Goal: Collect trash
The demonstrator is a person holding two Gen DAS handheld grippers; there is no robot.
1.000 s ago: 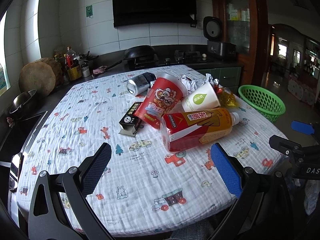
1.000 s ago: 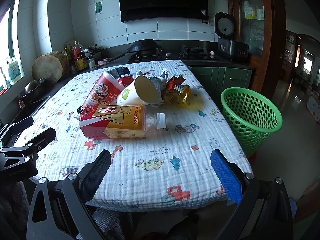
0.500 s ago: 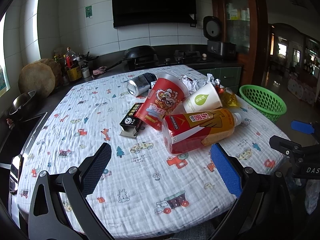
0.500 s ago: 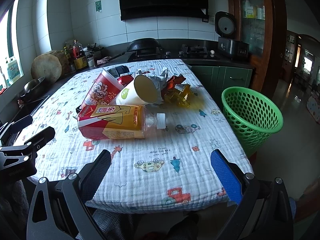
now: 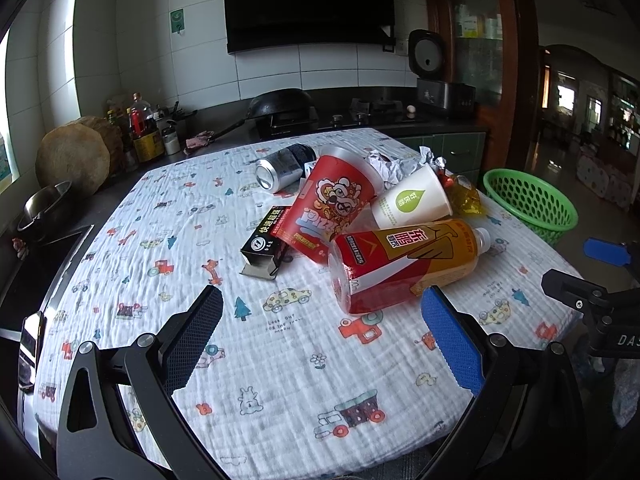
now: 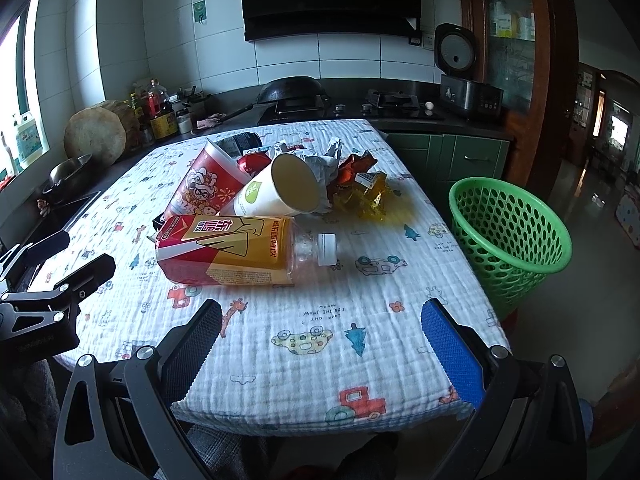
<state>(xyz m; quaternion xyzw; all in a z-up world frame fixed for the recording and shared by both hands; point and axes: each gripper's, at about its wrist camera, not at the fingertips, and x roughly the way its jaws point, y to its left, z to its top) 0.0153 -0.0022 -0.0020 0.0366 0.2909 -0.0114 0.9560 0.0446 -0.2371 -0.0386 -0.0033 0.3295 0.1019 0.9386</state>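
Trash is heaped mid-table: a red-and-yellow drink bottle (image 5: 404, 260) (image 6: 236, 250) on its side, a red cartoon paper cup (image 5: 334, 204) (image 6: 204, 190), a white paper cup (image 5: 412, 200) (image 6: 280, 190), a silver can (image 5: 280, 170), a small black box (image 5: 266, 242), crumpled paper (image 5: 390, 164) and yellow wrappers (image 6: 366, 196). A green mesh basket (image 6: 508, 236) (image 5: 530, 204) stands on the floor right of the table. My left gripper (image 5: 322, 334) is open over the near tablecloth, short of the bottle. At the table's front edge hangs my right gripper (image 6: 322, 336), open and empty.
The table (image 5: 160, 216) wears a white cloth printed with cars. Behind it runs a dark counter with a wok (image 5: 280, 102), bottles (image 5: 142, 128), a round wooden board (image 5: 72, 160), a metal bowl (image 5: 44, 204) and a rice cooker (image 6: 458, 68). Open floor lies to the right.
Both grippers have eased forward slightly toward the trash pile; the bottle looks nearer in both views. The trash has not moved, and both grippers stay open.
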